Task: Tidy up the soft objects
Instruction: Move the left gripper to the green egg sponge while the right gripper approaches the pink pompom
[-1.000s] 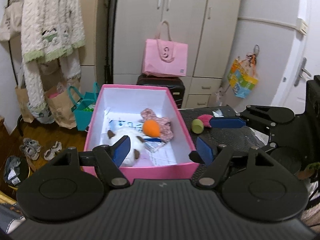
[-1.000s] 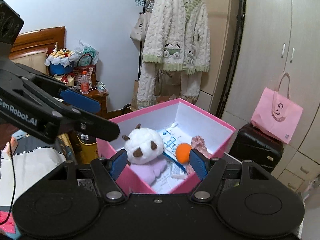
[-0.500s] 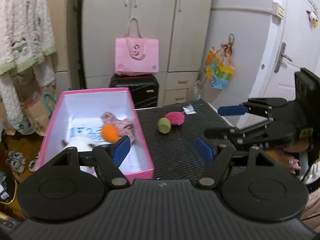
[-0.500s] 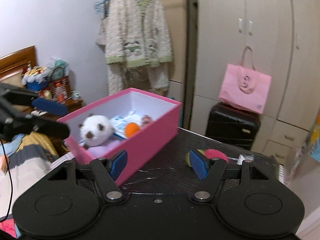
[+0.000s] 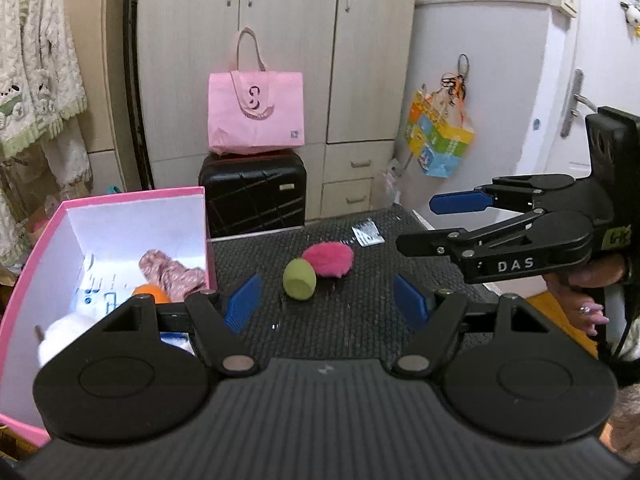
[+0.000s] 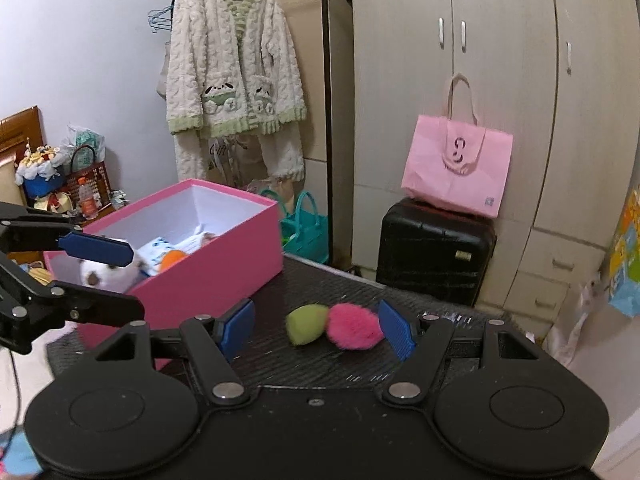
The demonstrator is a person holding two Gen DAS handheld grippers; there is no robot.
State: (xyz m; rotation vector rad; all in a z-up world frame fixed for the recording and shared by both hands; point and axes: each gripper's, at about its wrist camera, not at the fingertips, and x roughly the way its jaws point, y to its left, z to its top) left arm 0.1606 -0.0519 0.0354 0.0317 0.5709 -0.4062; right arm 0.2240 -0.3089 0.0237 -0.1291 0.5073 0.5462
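A green soft ball [image 5: 299,279] [image 6: 306,323] and a fuzzy pink ball [image 5: 329,258] [image 6: 353,325] lie touching on the black mat [image 5: 360,320]. The pink box [image 5: 24,264] [image 6: 216,272] at the left holds a white plush [image 6: 106,274], an orange ball [image 5: 150,292] [image 6: 173,258], a pinkish cloth [image 5: 172,274] and papers. My left gripper [image 5: 327,304] is open and empty, just short of the green ball. My right gripper [image 6: 316,330] is open and empty, with both balls between its pads, and it also shows in the left wrist view [image 5: 440,220].
A black suitcase [image 5: 253,196] with a pink tote bag [image 5: 256,116] stands behind the table before wardrobe doors. A fluffy cardigan [image 6: 236,64] hangs at the left. A small white packet [image 5: 367,234] lies on the mat's far edge. A door is at the right.
Both grippers have swung right, away from the box, and now face the green and pink balls. Both stay open and empty.
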